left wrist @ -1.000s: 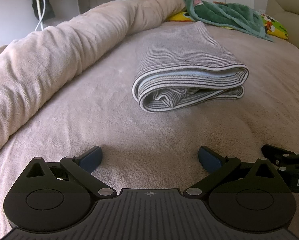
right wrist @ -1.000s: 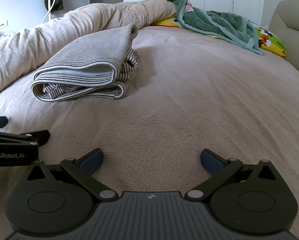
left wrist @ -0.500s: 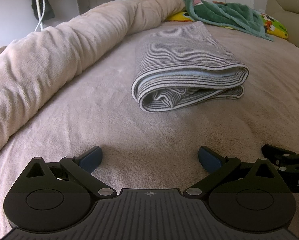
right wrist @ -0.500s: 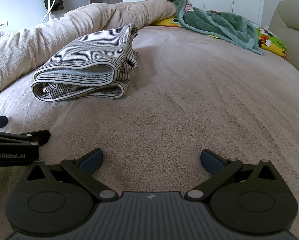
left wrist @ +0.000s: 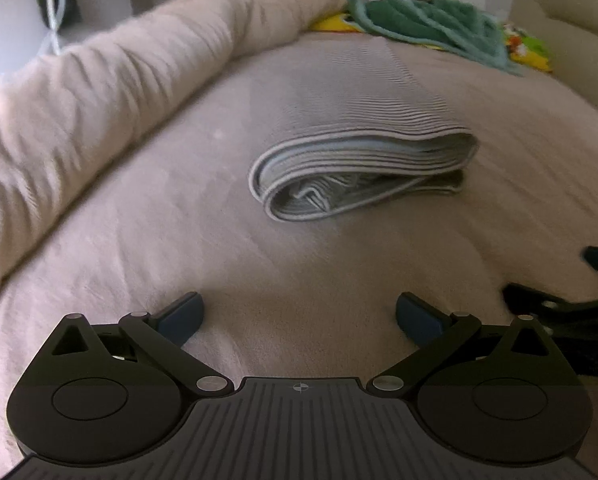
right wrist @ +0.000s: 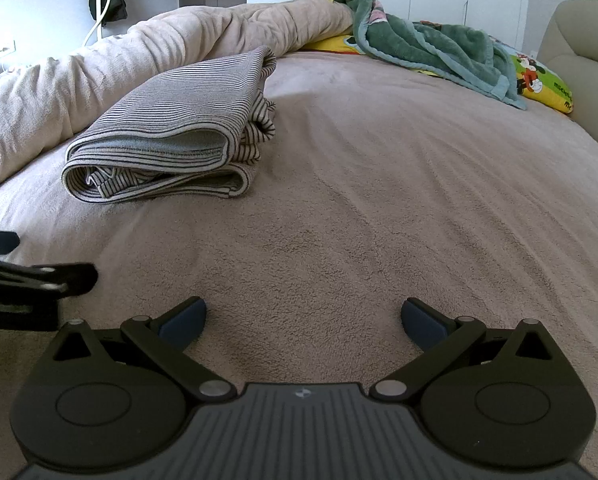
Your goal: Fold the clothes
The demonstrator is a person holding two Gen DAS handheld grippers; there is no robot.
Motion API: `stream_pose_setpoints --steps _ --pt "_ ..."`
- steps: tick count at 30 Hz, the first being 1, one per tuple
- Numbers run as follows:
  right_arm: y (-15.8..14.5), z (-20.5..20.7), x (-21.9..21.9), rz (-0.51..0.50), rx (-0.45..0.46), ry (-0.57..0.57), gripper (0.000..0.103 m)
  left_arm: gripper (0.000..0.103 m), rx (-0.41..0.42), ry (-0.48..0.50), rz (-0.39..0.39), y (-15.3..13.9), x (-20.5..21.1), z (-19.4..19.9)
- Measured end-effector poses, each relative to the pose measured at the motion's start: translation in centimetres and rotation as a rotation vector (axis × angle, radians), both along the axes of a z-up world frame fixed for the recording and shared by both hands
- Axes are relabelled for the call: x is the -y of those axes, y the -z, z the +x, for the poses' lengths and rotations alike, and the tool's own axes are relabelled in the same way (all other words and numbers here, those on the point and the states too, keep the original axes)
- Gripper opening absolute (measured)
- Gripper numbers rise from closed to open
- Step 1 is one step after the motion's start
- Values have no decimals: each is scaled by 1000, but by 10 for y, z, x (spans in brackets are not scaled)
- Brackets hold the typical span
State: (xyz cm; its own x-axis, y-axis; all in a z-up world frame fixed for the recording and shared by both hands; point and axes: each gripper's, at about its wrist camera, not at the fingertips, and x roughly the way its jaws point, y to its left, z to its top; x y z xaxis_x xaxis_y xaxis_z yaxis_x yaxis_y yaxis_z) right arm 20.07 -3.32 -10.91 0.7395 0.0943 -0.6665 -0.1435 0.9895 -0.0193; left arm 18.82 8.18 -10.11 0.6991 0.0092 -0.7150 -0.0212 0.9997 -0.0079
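Note:
A folded grey striped garment (left wrist: 359, 136) (right wrist: 179, 128) lies in a thick stack on the beige bed cover (left wrist: 179, 220) (right wrist: 379, 200). In the left wrist view it sits straight ahead, well beyond the fingertips. My left gripper (left wrist: 297, 317) is open with nothing between its blue pads, low over the cover. My right gripper (right wrist: 303, 317) is open and empty too, with the garment off to its front left. Each gripper shows at the edge of the other's view: the right gripper (left wrist: 579, 312) and the left gripper (right wrist: 27, 280).
A rolled beige duvet (left wrist: 99, 92) (right wrist: 99, 68) runs along the left side of the bed. A green blanket (right wrist: 419, 40) and a yellow cartoon pillow (right wrist: 539, 80) lie at the far end. A beige upholstered piece (right wrist: 579, 48) stands at the right.
The left wrist view has turned blurry and shifted slightly, so my left gripper is moving; the garment sits a little higher in its view. The right gripper and the garment stay put.

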Motion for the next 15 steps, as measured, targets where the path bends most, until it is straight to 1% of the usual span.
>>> stream_pose_setpoints --steps 3,4,5,6,9,13,15 --pt "0 0 0 0 0 0 103 103 -3 -7 -28 -1 1 -3" --pt "0 0 0 0 0 0 103 103 -8 -29 -32 0 2 -2" --pt "0 0 0 -1 0 0 103 103 -20 -38 -27 0 3 -1" --pt "0 0 0 -1 0 0 103 103 -41 -23 -5 -1 5 2" --pt "0 0 0 -1 0 0 103 103 -62 -7 32 0 9 4" --pt "0 0 0 -2 0 -1 103 103 -20 -23 18 2 9 -3" --pt "0 1 0 -2 0 -2 103 103 -10 -27 -7 3 5 -4"
